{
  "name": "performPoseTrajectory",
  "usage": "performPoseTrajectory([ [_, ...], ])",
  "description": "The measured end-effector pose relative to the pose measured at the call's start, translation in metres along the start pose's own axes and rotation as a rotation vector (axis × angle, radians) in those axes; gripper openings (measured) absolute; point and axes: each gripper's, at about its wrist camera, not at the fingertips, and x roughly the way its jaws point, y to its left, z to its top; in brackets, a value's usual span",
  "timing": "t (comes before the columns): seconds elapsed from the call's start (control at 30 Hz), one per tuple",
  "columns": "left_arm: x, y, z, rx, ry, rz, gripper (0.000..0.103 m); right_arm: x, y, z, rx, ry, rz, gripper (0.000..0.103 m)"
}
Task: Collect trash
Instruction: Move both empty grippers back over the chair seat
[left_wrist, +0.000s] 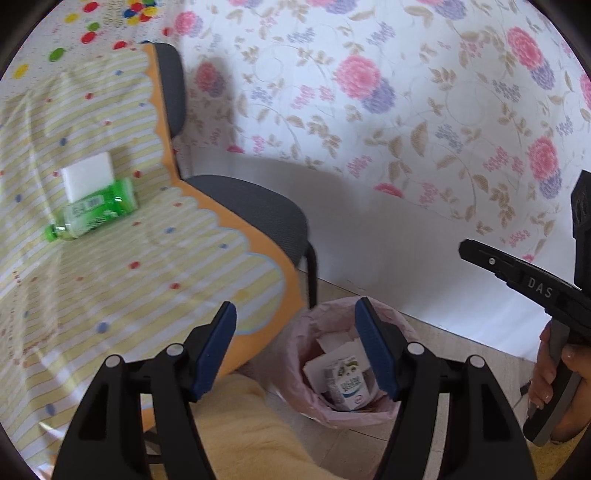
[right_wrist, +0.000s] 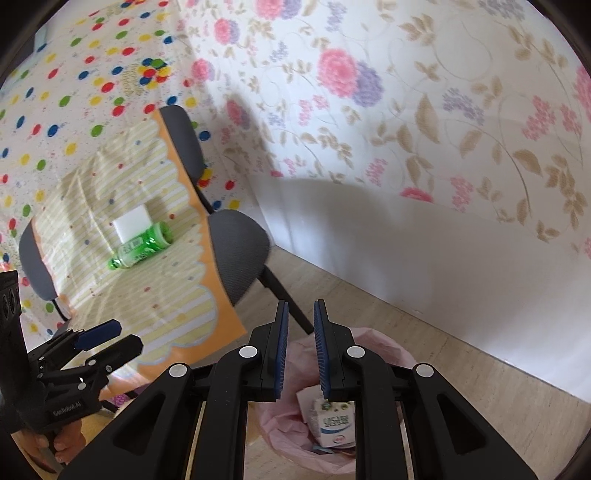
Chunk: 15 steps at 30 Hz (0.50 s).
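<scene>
A green plastic bottle (left_wrist: 92, 209) lies on its side on the striped tablecloth (left_wrist: 122, 280), against a white block (left_wrist: 88, 175). It also shows in the right wrist view (right_wrist: 142, 249) beside the white block (right_wrist: 132, 223). A bin with a pink liner (left_wrist: 295, 373) stands on the floor below the table edge and holds a milk carton (left_wrist: 347, 382) and paper. My left gripper (left_wrist: 295, 347) is open and empty above the bin. My right gripper (right_wrist: 299, 350) hangs over the bin (right_wrist: 280, 428) and the milk carton (right_wrist: 334, 424), jaws slightly apart, nothing between them.
A grey chair (left_wrist: 251, 210) stands between the table and the flowered wall (left_wrist: 406, 110). The right gripper's body (left_wrist: 535, 291) is at the right of the left wrist view. The left gripper (right_wrist: 99, 343) shows at lower left of the right wrist view.
</scene>
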Motion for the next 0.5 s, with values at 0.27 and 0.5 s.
performPoseTrajectory([
  [0.27, -0.051, 0.074, 0.015, -0.117, -0.051, 0.202, 0.065, 0.002, 0.046, 0.028, -0.094, -0.007, 0.06, 0.017],
  [0.5, -0.084, 0.159, 0.024, -0.201, -0.091, 0.419, 0.065, 0.052, 0.105, 0.061, -0.199, 0.046, 0.134, 0.018],
])
